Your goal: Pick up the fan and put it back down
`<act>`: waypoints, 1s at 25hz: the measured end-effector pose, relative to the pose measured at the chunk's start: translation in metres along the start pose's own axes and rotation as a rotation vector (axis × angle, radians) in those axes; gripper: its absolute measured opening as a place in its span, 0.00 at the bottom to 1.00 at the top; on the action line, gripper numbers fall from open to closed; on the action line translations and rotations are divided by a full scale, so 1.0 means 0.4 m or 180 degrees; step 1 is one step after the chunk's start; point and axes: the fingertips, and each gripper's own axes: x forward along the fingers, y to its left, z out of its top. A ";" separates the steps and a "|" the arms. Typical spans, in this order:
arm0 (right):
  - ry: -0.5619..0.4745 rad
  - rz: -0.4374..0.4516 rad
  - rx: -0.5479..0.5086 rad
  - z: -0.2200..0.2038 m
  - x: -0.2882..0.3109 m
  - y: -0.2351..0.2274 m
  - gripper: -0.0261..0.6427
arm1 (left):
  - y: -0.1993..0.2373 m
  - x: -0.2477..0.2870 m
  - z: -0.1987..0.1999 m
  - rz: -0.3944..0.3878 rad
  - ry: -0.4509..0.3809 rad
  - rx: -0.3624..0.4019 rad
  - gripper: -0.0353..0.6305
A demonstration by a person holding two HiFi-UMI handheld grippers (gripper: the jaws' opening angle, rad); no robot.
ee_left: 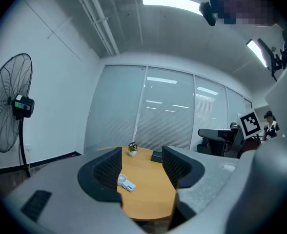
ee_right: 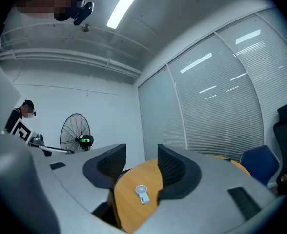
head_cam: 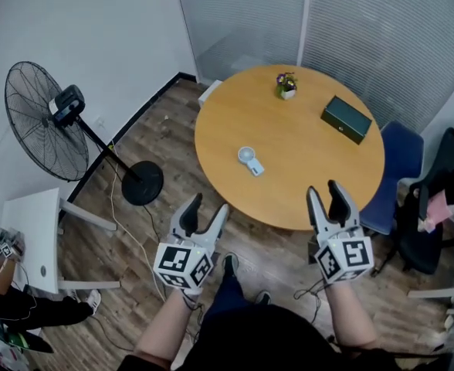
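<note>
Clearly both tools are empty. The left gripper (head_cam: 209,205) holds its jaws apart with only air between them, and the right gripper (head_cam: 324,189) is likewise spread wide with nothing in it. Both hang off the near edge of the round table (head_cam: 312,161), pointing roughly level across it.

The small white fan (head_cam: 250,161) lies flat on the wood, at about 1 o'clock from the left gripper and 10 o'clock from the right, apart from both. Its round head is turned away, and its stubby handle points back toward 5 o'clock.

The step in hand looks like the approach. The right gripper sees the handle end nearest, so it seems the better choice. It should tip down, straddle the handle and close only once both pads flank it. A bite on the thin head ring would probably slip.

The plant pot (head_cam: 286,86) and dark box (head_cam: 346,119) sit farther off, near 12 and 1 o'clock. The pedestal fan (head_cam: 45,118) stands on the floor at 10 o'clock.
</note>
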 end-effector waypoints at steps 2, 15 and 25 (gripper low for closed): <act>0.0024 -0.0069 -0.0025 -0.006 0.043 -0.006 0.35 | 0.038 0.049 -0.005 -0.0081 0.0033 -0.0022 0.44; 0.0295 -0.0477 -0.0105 -0.069 0.363 0.009 0.35 | 0.357 0.324 0.025 -0.0380 0.0150 -0.0154 0.44; 0.0553 -0.0668 -0.0158 -0.156 0.507 -0.014 0.36 | 0.492 0.448 -0.010 -0.0495 0.0272 -0.0258 0.44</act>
